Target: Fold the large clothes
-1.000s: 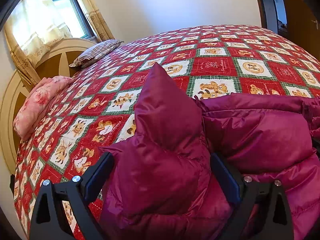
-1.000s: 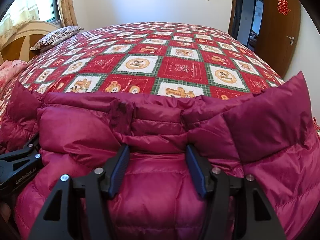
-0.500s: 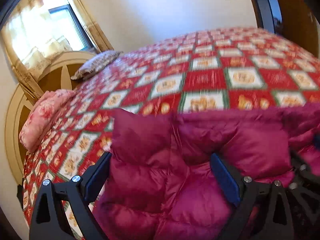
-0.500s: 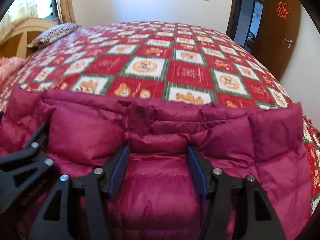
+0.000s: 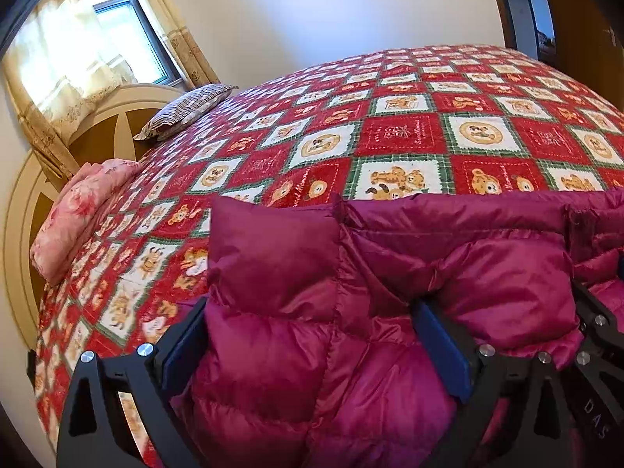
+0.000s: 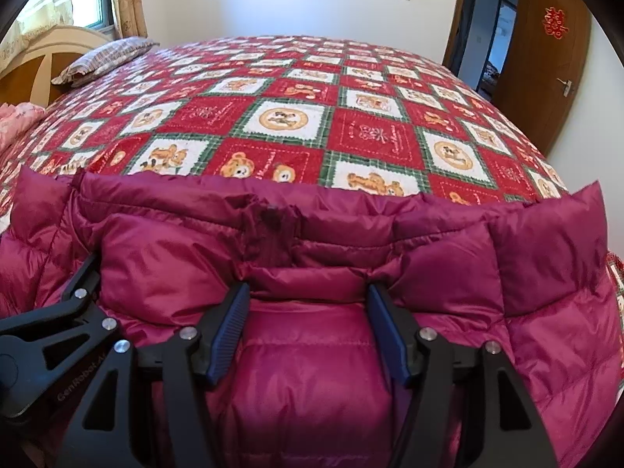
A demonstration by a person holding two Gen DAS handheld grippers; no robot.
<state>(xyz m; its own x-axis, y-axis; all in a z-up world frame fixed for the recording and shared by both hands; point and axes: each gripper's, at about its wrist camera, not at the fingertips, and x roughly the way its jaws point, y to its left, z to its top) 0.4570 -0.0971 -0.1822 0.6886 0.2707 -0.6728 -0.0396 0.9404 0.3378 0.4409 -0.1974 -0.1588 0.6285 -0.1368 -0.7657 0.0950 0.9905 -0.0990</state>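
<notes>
A magenta puffer jacket [image 5: 390,273] lies on the bed at the near edge; it also fills the lower half of the right wrist view [image 6: 312,257]. My left gripper [image 5: 312,331] stands wide open, its fingers pressed down on either side of a thick bulge of the jacket near its left corner. My right gripper [image 6: 308,319] is partly open, its blue pads either side of a padded fold near the jacket's middle. The left gripper also shows at the lower left of the right wrist view [image 6: 70,312]. What is under the jacket is hidden.
The bed wears a red patchwork bear quilt [image 5: 429,124], which also shows in the right wrist view [image 6: 304,109]. A striped pillow [image 5: 183,111] and a pink folded blanket [image 5: 78,210] lie by the headboard at left. A brown door [image 6: 546,58] stands at right.
The jacket's raised left corner has dropped and flattened. Its far edge now lies straighter across the quilt. Both grippers have moved closer together and stay pressed into the jacket.
</notes>
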